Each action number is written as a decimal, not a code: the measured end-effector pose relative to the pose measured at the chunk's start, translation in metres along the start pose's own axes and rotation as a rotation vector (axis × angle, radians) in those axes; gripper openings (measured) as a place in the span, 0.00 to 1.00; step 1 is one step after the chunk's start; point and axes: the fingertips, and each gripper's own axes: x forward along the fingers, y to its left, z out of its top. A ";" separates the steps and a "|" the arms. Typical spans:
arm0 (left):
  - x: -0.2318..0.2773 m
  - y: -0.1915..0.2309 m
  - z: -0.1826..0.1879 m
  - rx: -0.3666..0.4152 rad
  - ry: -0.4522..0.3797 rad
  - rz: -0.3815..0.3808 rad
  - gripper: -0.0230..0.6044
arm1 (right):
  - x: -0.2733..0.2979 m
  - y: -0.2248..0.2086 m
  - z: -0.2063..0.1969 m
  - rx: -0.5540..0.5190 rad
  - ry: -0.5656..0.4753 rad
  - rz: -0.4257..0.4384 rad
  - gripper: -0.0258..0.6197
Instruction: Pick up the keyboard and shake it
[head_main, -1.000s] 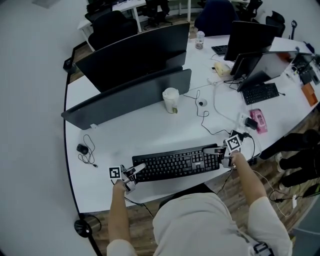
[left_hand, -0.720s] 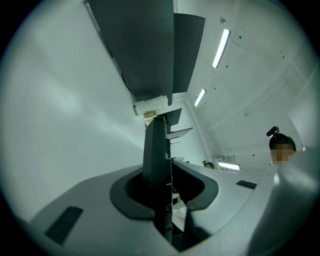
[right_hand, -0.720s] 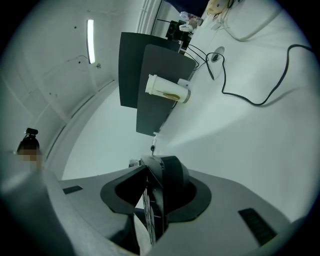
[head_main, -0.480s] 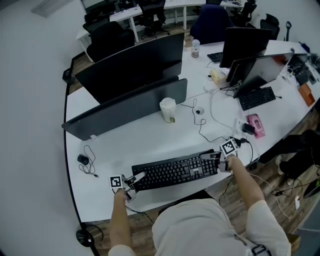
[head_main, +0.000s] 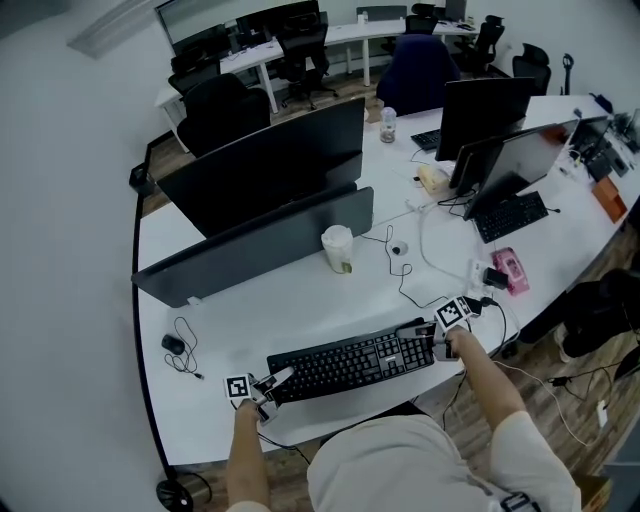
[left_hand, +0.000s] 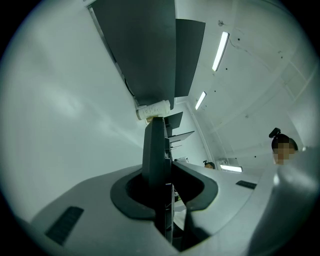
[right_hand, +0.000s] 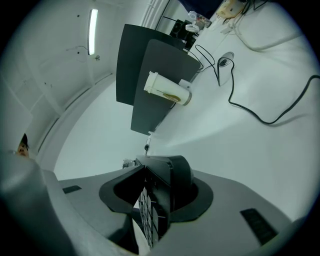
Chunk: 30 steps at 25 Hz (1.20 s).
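Observation:
A black keyboard (head_main: 350, 365) lies across the front of the white table, close to the person. My left gripper (head_main: 272, 385) is shut on its left end, and in the left gripper view the keyboard's edge (left_hand: 154, 150) runs straight between the jaws of the left gripper (left_hand: 162, 185). My right gripper (head_main: 425, 335) holds the right end. In the right gripper view the keyboard's keys (right_hand: 150, 210) show between the jaws of the right gripper (right_hand: 155, 200). The left jaws have just been closing on the keyboard. The right jaws have just been opening slightly, with the keyboard still between them.
A paper cup (head_main: 338, 248) stands behind the keyboard, in front of two dark monitor backs (head_main: 265, 160). A mouse with a coiled cable (head_main: 173, 344) lies at the left. Cables (head_main: 405, 265), a pink object (head_main: 513, 270) and a second keyboard (head_main: 510, 215) are on the right.
The head view has tilted, so everything sits lower in the picture. The keyboard and both grippers keep nearly the same place on the table.

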 end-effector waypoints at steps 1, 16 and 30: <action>-0.001 0.002 0.001 0.003 0.000 0.007 0.22 | 0.001 0.000 0.001 -0.006 0.001 0.004 0.32; -0.006 -0.002 -0.001 0.016 -0.021 0.003 0.22 | 0.004 0.009 0.001 -0.037 0.009 -0.020 0.33; -0.010 -0.003 -0.002 0.051 -0.013 0.007 0.23 | 0.004 0.017 -0.004 -0.045 -0.003 -0.052 0.34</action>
